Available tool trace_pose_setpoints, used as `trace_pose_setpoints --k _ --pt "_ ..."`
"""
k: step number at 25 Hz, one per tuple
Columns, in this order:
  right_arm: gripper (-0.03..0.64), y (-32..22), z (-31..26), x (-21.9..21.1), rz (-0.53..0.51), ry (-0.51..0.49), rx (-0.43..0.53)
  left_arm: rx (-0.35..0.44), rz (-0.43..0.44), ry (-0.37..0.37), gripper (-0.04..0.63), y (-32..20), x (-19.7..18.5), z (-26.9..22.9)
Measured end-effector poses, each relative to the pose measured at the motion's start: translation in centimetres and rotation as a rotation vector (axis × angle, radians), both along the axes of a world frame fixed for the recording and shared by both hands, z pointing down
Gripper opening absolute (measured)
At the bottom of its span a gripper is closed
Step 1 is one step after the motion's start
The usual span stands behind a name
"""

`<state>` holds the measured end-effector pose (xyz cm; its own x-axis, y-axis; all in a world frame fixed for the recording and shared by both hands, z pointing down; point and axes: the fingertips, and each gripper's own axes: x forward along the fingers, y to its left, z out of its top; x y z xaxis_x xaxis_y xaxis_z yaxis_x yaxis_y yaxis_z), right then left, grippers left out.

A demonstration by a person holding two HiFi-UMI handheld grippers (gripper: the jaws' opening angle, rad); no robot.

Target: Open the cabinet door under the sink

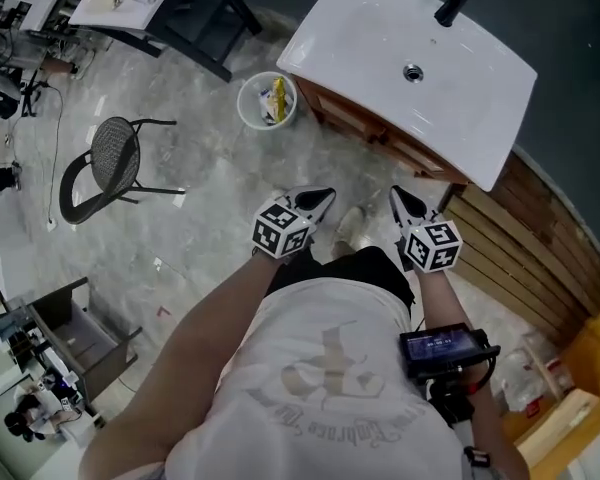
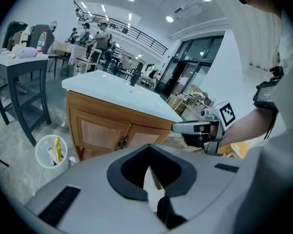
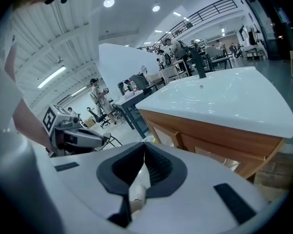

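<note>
The wooden cabinet (image 1: 375, 133) stands under a white sink basin (image 1: 410, 68) with a black tap (image 1: 453, 1). In the left gripper view its two doors (image 2: 100, 133) are shut, with dark handles (image 2: 122, 142) where they meet. My left gripper (image 1: 318, 202) and right gripper (image 1: 403, 202) are held side by side in front of the cabinet, a short way off it, touching nothing. Both are shut and empty. The right gripper view shows the cabinet (image 3: 205, 143) from its right corner, and the left gripper (image 3: 75, 136) beside it.
A white waste bin (image 1: 267, 100) with a yellow wrapper stands on the floor left of the cabinet. A mesh chair (image 1: 110, 168) and a black table (image 1: 195, 13) lie further left. Wooden slats (image 1: 520, 253) lean at the right. My shoe (image 1: 351, 227) is between the grippers.
</note>
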<state>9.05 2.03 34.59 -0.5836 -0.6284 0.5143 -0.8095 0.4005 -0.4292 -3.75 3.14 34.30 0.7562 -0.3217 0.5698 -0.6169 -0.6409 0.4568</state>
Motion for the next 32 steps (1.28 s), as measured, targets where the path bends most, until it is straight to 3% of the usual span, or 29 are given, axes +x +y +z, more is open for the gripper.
trace_pose_setpoints --k 15,32 --pt "0.014 -2.0 6.9 0.0 0.129 -0.028 -0.072 -0.128 -0.029 -0.002 0.009 -2.3 -1.1 10.2" --pt "0.014 -2.6 14.9 2.0 0.185 -0.050 -0.116 -0.160 -0.038 0.042 0.009 -6.0 3.6 18.8"
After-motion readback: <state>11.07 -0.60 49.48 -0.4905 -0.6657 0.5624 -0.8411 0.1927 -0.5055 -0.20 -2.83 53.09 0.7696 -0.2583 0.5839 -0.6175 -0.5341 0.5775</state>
